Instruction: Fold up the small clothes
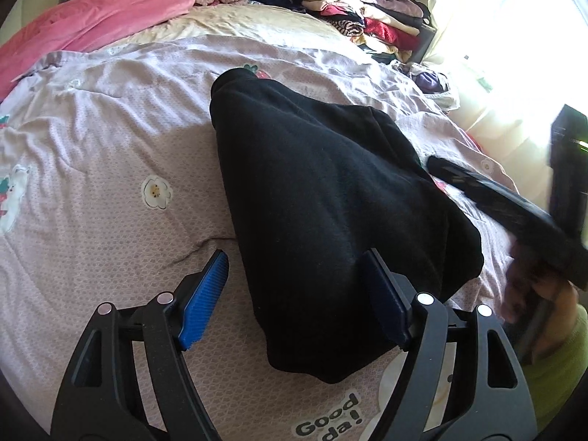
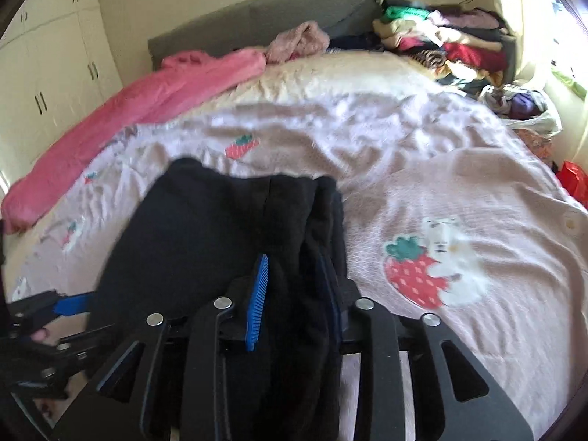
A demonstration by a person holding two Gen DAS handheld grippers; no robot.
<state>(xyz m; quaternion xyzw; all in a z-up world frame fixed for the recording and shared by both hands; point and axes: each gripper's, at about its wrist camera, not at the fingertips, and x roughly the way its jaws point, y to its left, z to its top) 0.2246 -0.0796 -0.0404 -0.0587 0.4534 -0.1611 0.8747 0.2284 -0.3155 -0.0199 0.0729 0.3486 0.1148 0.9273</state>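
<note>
A black garment [image 1: 323, 191] lies partly folded on the pink printed bedsheet [image 1: 110, 169]. My left gripper [image 1: 294, 286] is open, its blue pads astride the garment's near left edge, the right pad resting over the cloth. In the right wrist view the same black garment [image 2: 205, 228] runs between the pads of my right gripper [image 2: 294, 294], which is shut on a bunched fold of it. The right gripper also shows at the right edge of the left wrist view [image 1: 514, 213], blurred. The left gripper shows at the lower left of the right wrist view [image 2: 55, 308].
A pink blanket [image 1: 92, 22] lies along the far left of the bed. A pile of folded clothes [image 1: 367, 14] sits at the far right by the grey headboard [image 2: 257, 18]. A plastic bag of clothes [image 2: 522, 106] lies near the bright window. White cupboards [image 2: 47, 73] stand at the left.
</note>
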